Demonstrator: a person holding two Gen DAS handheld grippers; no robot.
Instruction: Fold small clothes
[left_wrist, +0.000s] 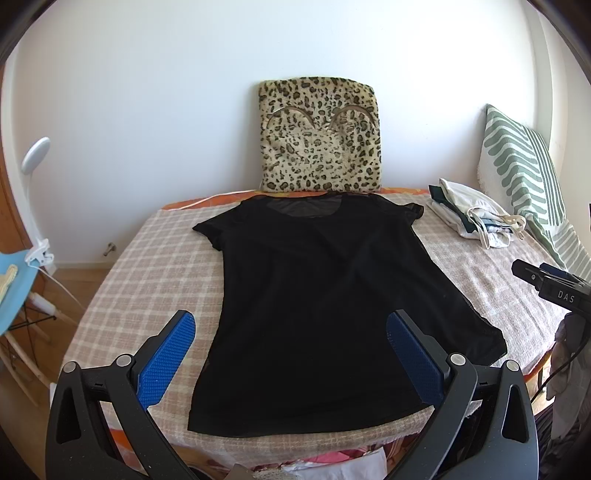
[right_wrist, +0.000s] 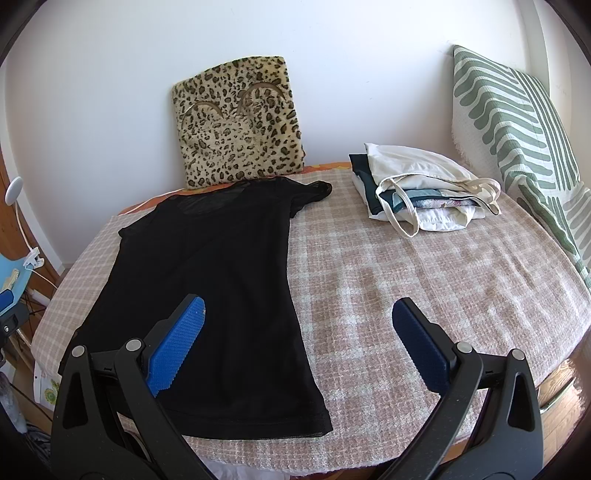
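Observation:
A black short-sleeved top (left_wrist: 314, 295) lies spread flat on the checked blanket (left_wrist: 147, 266), neckline toward the far wall, hem at the near edge. It also shows in the right wrist view (right_wrist: 214, 295). My left gripper (left_wrist: 291, 325) is open and empty, hovering above the lower left part of the top. My right gripper (right_wrist: 299, 310) is open and empty, above the top's right hem corner and the blanket (right_wrist: 424, 266) beside it. The right gripper's body shows at the right edge of the left wrist view (left_wrist: 550, 288).
A leopard-print cushion (left_wrist: 319, 134) leans on the wall behind the top. A stack of folded clothes (right_wrist: 421, 192) lies at the back right. A green-and-white striped pillow (right_wrist: 517, 136) leans at the right. A lamp and chair (left_wrist: 33, 206) stand left.

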